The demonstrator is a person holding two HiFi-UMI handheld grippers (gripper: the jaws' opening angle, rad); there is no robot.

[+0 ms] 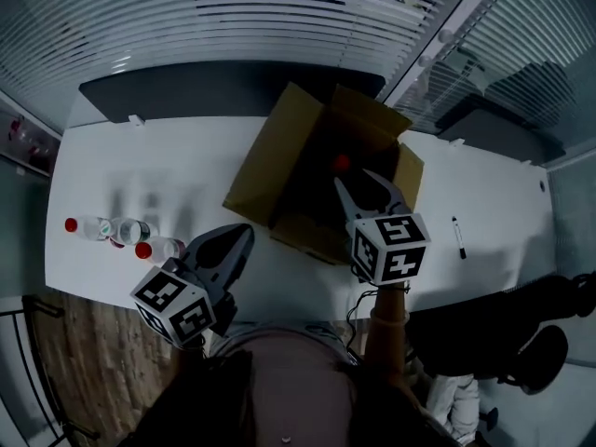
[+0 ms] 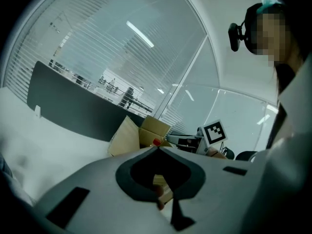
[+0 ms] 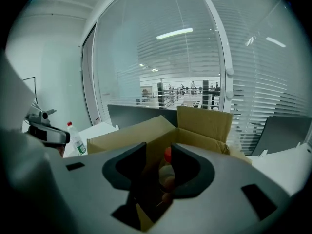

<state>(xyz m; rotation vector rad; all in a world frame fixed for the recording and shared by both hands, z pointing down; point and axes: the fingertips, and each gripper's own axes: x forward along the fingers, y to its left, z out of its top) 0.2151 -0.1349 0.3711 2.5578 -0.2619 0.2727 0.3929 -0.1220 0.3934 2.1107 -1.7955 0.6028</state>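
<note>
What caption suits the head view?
Right gripper open over a cardboard box; left gripper shut near bottles on a white table.

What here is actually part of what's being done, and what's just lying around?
In use: cardboard box; red-capped bottle inside it; loose bottles at the left; right gripper, open at the box; left gripper, shut and empty.

Lying about: black pen; chair.
</note>
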